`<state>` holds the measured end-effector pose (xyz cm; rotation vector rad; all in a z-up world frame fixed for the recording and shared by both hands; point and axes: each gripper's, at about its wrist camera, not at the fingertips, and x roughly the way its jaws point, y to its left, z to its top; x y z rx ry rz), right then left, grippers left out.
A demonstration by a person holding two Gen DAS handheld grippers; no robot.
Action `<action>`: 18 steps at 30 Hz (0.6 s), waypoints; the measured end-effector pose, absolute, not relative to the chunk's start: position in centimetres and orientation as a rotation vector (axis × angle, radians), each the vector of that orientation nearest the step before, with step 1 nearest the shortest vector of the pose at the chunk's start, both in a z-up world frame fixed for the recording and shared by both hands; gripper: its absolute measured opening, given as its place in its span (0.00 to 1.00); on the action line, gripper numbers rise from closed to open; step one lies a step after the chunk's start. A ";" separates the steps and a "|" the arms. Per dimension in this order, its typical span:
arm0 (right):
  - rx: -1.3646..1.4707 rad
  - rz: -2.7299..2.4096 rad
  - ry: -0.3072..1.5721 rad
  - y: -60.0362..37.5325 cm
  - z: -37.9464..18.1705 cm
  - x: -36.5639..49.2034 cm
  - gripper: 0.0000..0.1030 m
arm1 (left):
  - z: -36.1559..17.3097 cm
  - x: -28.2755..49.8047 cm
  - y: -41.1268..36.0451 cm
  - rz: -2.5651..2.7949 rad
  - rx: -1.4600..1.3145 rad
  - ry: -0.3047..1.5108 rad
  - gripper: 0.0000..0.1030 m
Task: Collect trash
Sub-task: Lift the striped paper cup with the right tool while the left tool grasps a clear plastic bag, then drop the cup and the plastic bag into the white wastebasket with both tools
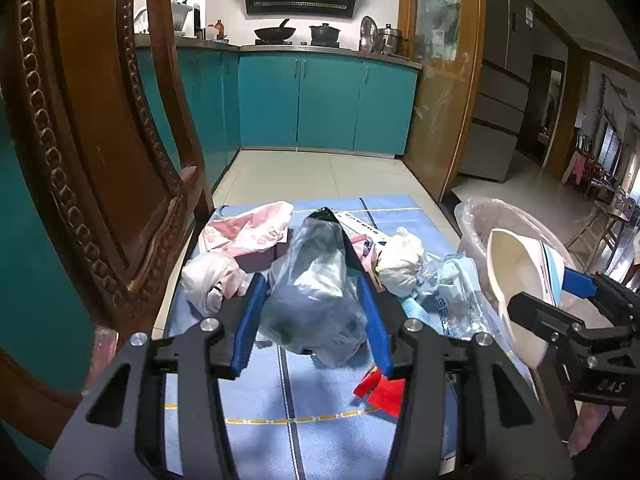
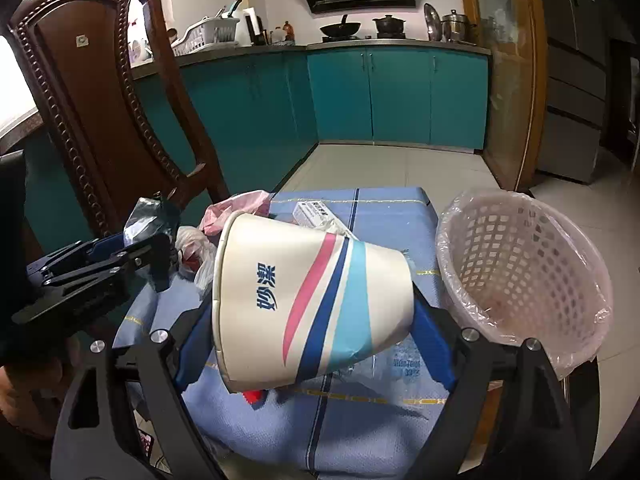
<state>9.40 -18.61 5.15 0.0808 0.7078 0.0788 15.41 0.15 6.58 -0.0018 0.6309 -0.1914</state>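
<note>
The right tool (image 2: 316,320) clamps the striped white paper cup (image 2: 308,304) sideways for the pink lined basket (image 2: 520,276), while the left tool (image 1: 316,312) pinches a crumpled clear plastic bag (image 1: 316,292).

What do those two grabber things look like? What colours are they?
Both look alike. The left gripper has black angular arms with cut-out holes, shiny silver round bolts, and bright blue pads lining its fingers. The right gripper has the same black frame, silver bolts and blue pads. Seen from the side, its black body carries small pale lettering. No cables or sleeves show.
</note>
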 end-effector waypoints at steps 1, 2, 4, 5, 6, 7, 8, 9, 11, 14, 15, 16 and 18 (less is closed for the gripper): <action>0.083 0.076 0.708 -18.6 5.2 9.4 0.82 | 6.9 15.3 0.3 -0.196 -0.016 0.637 0.47; 0.085 0.065 0.701 -18.7 5.3 9.4 0.82 | 7.3 15.1 0.5 -0.198 -0.030 0.636 0.47; 0.094 0.054 0.689 -18.8 5.5 9.4 0.82 | 7.9 14.7 0.7 -0.195 -0.041 0.616 0.48; 0.101 0.049 0.680 -18.8 5.7 9.3 0.82 | 7.9 14.6 0.8 -0.190 -0.043 0.610 0.48; 0.106 0.042 0.673 -18.9 5.8 9.3 0.82 | 7.7 14.6 0.9 -0.187 -0.047 0.609 0.48; 0.105 0.037 0.671 -18.9 5.9 9.3 0.82 | 7.5 14.8 0.9 -0.184 -0.053 0.611 0.48; 0.102 0.031 0.671 -18.9 5.8 9.3 0.82 | 7.2 15.0 0.9 -0.179 -0.058 0.612 0.48; 0.098 0.022 0.672 -18.9 5.8 9.3 0.82 | 6.7 15.3 0.8 -0.168 -0.058 0.619 0.48; 0.105 0.005 0.675 -19.1 5.6 9.3 0.82 | 6.1 15.9 0.5 -0.172 -0.073 0.640 0.48; 0.105 -0.013 0.681 -19.3 5.4 9.5 0.82 | 5.5 16.3 -0.3 -0.166 -0.057 0.658 0.48; 0.096 -0.028 0.676 -19.4 5.4 9.4 0.82 | 5.5 16.2 -0.4 -0.166 -0.053 0.659 0.48; 0.089 -0.032 0.679 -19.5 5.3 9.5 0.82 | 5.4 16.1 -0.6 -0.175 -0.044 0.666 0.48; 0.079 -0.034 0.684 -19.8 5.2 9.4 0.82 | 5.9 15.6 -0.6 -0.194 -0.034 0.658 0.48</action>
